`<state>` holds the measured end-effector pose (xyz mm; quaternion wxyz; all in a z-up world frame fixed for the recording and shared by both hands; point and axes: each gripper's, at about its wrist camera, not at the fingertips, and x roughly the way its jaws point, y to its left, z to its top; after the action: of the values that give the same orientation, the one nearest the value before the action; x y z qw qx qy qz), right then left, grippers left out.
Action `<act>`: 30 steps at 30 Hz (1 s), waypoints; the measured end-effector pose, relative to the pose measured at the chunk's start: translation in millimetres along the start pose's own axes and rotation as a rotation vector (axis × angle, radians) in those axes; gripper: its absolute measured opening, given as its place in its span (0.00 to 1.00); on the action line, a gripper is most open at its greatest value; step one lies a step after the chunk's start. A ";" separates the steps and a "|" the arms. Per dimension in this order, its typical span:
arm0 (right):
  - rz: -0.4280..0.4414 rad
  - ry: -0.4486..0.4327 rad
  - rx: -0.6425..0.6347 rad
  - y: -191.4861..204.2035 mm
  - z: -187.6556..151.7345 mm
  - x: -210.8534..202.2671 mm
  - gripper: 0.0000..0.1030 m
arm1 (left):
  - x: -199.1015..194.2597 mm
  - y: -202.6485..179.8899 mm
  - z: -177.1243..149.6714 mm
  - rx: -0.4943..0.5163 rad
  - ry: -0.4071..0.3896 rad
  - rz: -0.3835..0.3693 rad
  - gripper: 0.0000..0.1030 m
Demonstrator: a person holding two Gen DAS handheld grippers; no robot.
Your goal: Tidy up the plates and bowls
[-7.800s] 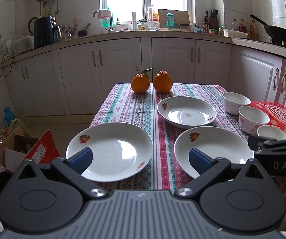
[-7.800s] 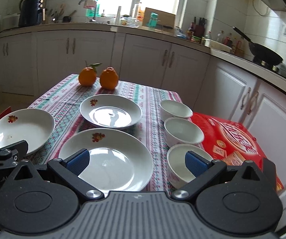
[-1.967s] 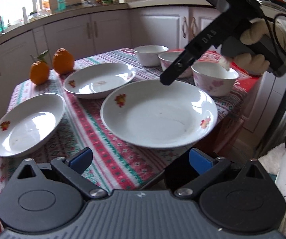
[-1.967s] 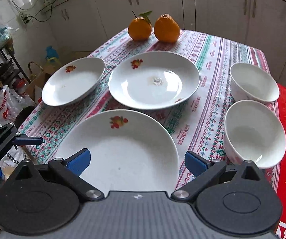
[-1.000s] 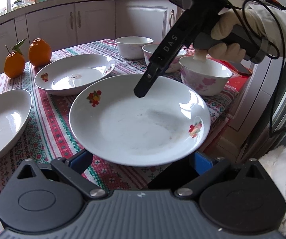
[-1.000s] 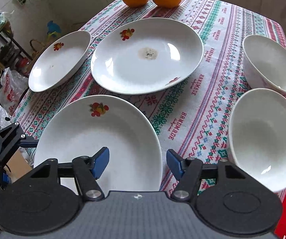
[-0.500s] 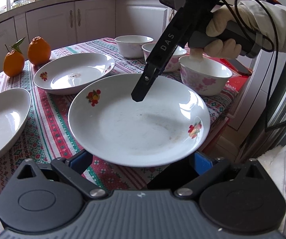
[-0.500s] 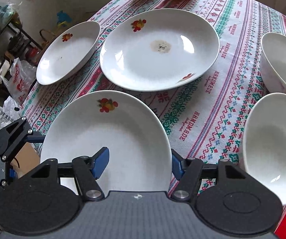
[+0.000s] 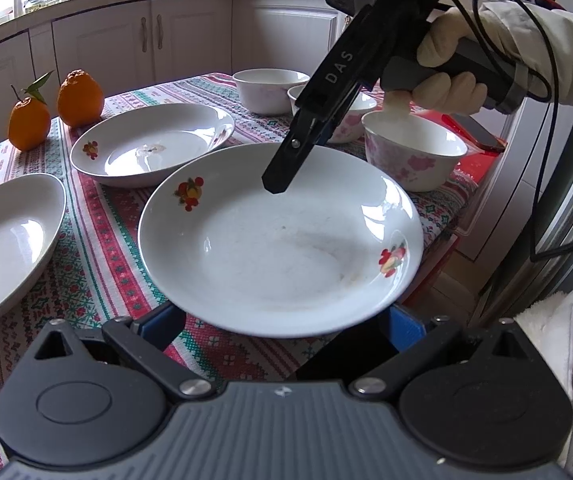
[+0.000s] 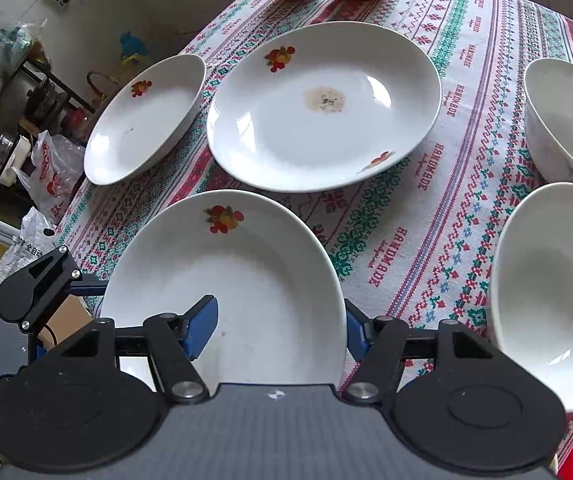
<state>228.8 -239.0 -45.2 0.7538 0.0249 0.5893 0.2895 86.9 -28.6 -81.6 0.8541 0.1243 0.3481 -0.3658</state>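
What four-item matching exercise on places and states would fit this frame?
Things:
1. near plate
2. middle plate
3. oranges
4. pink-flowered bowl

Places or states:
A. brown stain at its centre
B. stands beside the near plate, at the table's red-mat side
C. rim between the pads of the right hand-held gripper
D. at the far end of the tablecloth

Pairs: 1-C, 2-A, 3-D, 4-B
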 end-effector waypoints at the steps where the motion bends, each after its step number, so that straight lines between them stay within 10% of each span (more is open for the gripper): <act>1: -0.001 0.001 0.000 0.3 0.0 0.2 0.68 | -0.5 0.0 0.2 0.000 -0.002 -0.001 0.98; 30: -0.028 -0.048 -0.044 19.3 11.1 -10.3 0.69 | -24.2 10.1 7.7 -0.019 -0.054 -0.016 0.98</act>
<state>229.5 -224.3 -25.6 0.7721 0.0072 0.5649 0.2910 86.1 -12.1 -59.8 0.8613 0.1036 0.3293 -0.3727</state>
